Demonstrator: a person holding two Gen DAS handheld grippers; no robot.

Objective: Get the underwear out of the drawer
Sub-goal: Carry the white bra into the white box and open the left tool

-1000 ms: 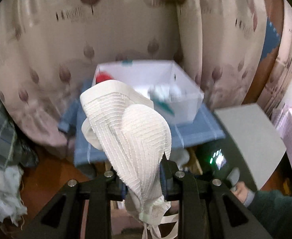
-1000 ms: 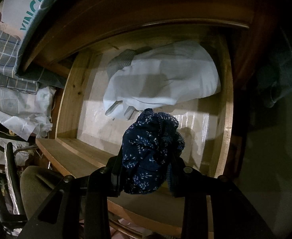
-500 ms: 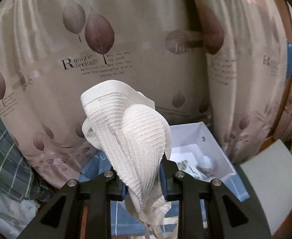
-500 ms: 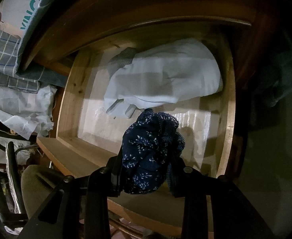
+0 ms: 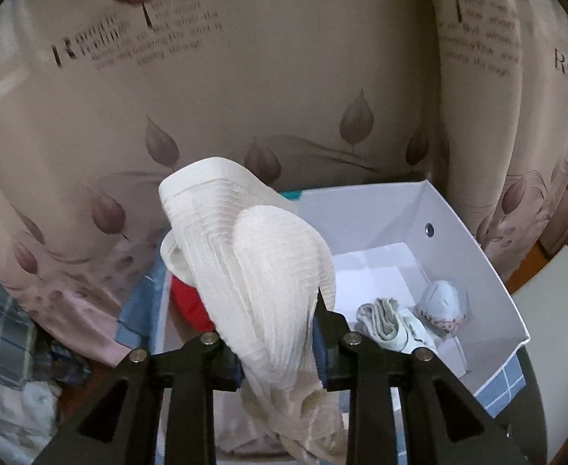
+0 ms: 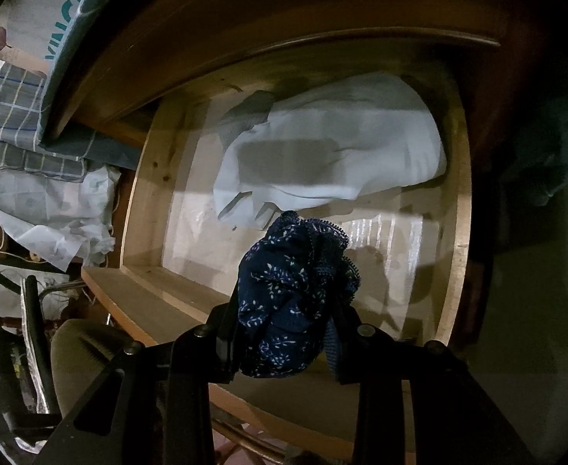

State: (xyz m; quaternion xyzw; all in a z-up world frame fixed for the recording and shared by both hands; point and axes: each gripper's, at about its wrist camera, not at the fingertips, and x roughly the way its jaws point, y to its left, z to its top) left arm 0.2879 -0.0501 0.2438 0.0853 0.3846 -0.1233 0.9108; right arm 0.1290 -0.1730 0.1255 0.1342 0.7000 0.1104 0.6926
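While my left gripper (image 5: 278, 343) is pinching a cream ribbed undergarment (image 5: 253, 263), I am carrying it above the open white box (image 5: 477, 271), which already holds a red item (image 5: 189, 304), a rolled grey-green piece (image 5: 384, 319) and a pale blue piece (image 5: 443, 302). Its jaws have just been easing apart a little, yet the cream cloth is sitting bunched between them with its tail hanging below the fingers. A leaf-printed curtain (image 5: 284, 77) is filling the background.

In the right wrist view, my right gripper (image 6: 286, 335) is clamping navy floral underwear (image 6: 288, 302) just above the wooden drawer (image 6: 460, 209), whose front edge lies close under the fingers. A white garment (image 6: 334, 151) is lying at the back of the drawer on its pale lining.

Step in hand, as I judge it: delivery of the cream piece to the box, with the navy piece lifted and waiting. The next move is calling for the left jaws to part over a bare patch of the box floor so the cloth drops clear of the fingers; snagging on the pads is the risk. The navy piece should then follow the same route.
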